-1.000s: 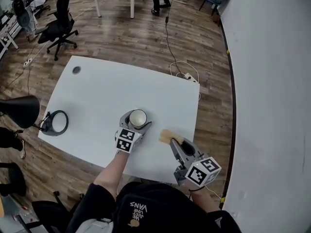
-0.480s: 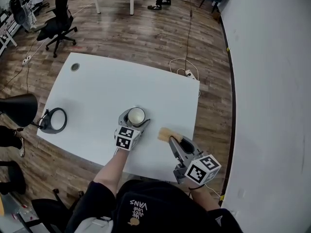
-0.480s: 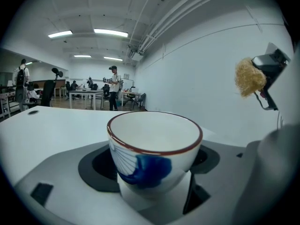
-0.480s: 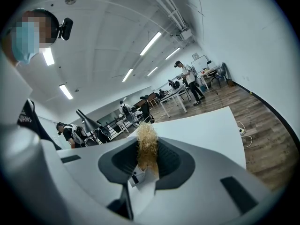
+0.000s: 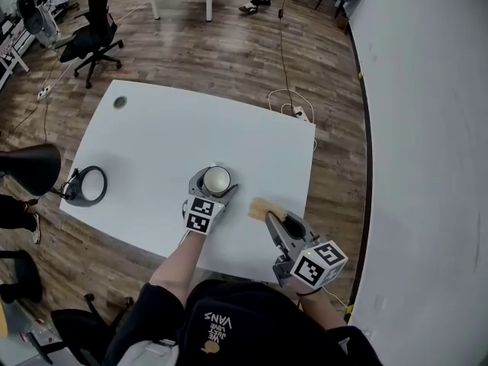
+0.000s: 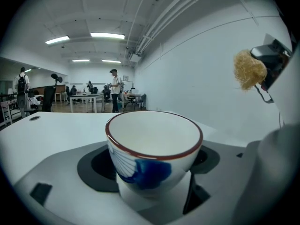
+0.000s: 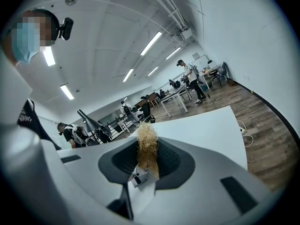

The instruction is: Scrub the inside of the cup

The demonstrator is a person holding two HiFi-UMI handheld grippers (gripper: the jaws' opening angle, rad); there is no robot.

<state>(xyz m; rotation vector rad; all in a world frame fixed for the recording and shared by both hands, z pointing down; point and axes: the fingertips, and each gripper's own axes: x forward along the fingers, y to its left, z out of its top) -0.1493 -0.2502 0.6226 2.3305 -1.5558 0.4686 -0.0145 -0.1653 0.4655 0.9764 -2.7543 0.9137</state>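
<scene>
We hold cup and scrubber side by side at the table's [image 5: 160, 132] near edge.
Our left gripper's [image 5: 214, 189] 2 jaws are clamped on the white, red-rimmed cup [image 6: 154, 146], upright by the middle of the near edge. Our right gripper [image 5: 272, 219] pinches a tan fibrous scrubber [image 7: 147, 146] tight, just right of the cup and clear of it, toward the near right corner.

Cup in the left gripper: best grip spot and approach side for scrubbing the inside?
Clamp the cup by its lower outer wall, from the side, as the left gripper does. It stands upright and no handle shows, so the mouth is free for the scrubber.
</scene>
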